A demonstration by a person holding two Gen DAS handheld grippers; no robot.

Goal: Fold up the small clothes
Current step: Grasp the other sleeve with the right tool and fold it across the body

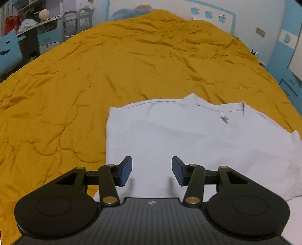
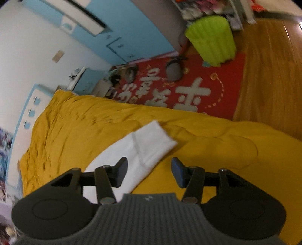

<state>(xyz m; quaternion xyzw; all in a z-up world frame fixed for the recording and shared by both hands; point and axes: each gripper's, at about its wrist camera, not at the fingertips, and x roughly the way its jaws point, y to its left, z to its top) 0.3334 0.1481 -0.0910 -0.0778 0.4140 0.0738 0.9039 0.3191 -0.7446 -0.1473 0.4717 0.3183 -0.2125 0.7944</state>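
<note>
A white T-shirt lies flat on the mustard-yellow bedspread, collar away from me, its left side folded straight. My left gripper is open and empty, hovering over the shirt's lower part. In the right wrist view the shirt's sleeve sticks out over the bedspread. My right gripper is open and empty, above the shirt's edge near that sleeve.
The bed's far side meets a white and blue wall. A desk and shelves stand at the left. Beside the bed lie a red rug, a lime-green bin and wood floor.
</note>
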